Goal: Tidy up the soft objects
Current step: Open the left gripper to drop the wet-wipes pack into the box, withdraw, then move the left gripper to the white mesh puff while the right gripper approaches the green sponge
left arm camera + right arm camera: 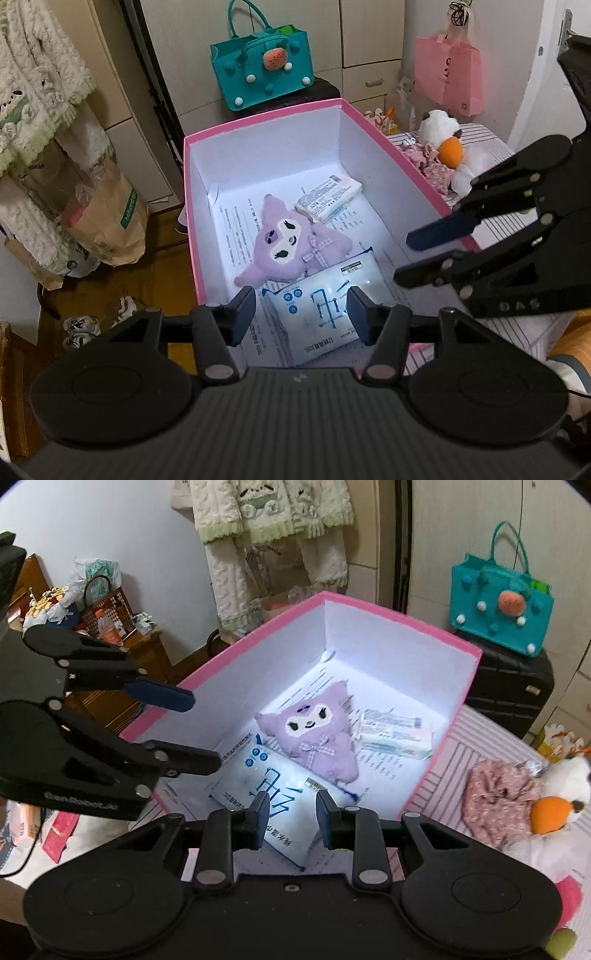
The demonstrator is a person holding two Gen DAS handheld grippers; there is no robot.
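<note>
Striped bedsheet [476, 738] under pink cardboard box [258, 122]; fuzzy purple plush [291, 243], glossy pack [317, 314] inside; both hand-held grippers [301, 314] [290, 818] wide, empty.

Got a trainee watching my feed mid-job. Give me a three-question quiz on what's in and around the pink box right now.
1. True or false: the purple plush lies inside the pink box.
2. Which soft toy lies outside the box? A) white duck plush B) brown bear
3. Fill in: both the left gripper and the right gripper are ____.

Key: 1 true; 2 A; 3 open
</note>
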